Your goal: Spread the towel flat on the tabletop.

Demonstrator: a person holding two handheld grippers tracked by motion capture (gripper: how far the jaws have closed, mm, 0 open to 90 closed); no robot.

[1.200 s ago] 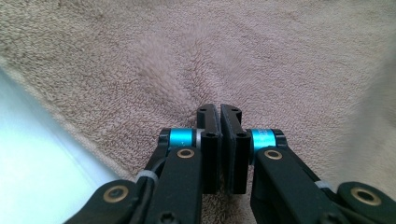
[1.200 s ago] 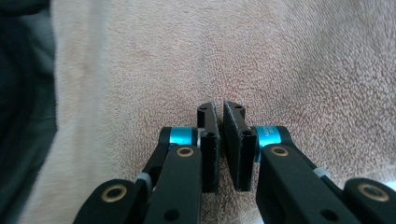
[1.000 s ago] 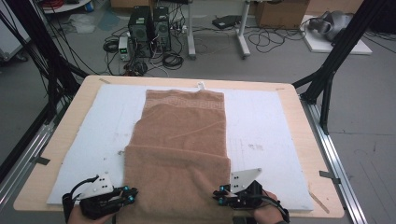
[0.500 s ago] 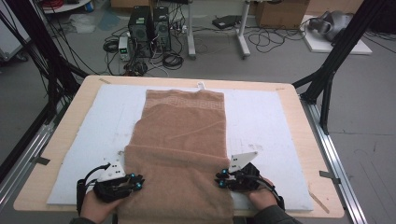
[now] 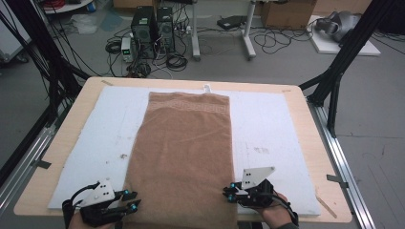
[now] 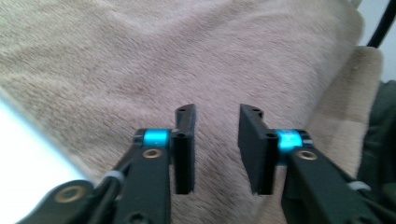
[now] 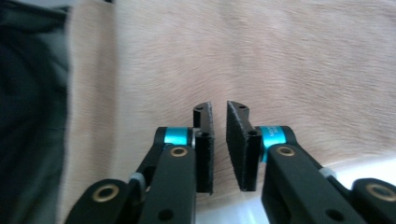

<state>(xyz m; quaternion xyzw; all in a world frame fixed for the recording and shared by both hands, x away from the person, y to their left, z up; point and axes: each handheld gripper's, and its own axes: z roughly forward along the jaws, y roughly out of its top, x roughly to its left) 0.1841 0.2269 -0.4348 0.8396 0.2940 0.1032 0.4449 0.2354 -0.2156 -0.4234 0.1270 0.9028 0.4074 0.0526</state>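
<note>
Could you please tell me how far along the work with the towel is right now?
Done: the towel lies flat and lengthwise on the white mat, its near end hanging over the table edge. In hand: the left gripper and right gripper sit at its near corners; their jaws have just been opening, with nothing pinched between them. Left: probably gripping those corners and folding; no fold shows.

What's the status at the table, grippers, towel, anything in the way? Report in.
Left gripper and right gripper at the near corners of the brown towel, jaws just opening, nothing between them. Towel lies flat on white mat. Nothing in the way.
</note>
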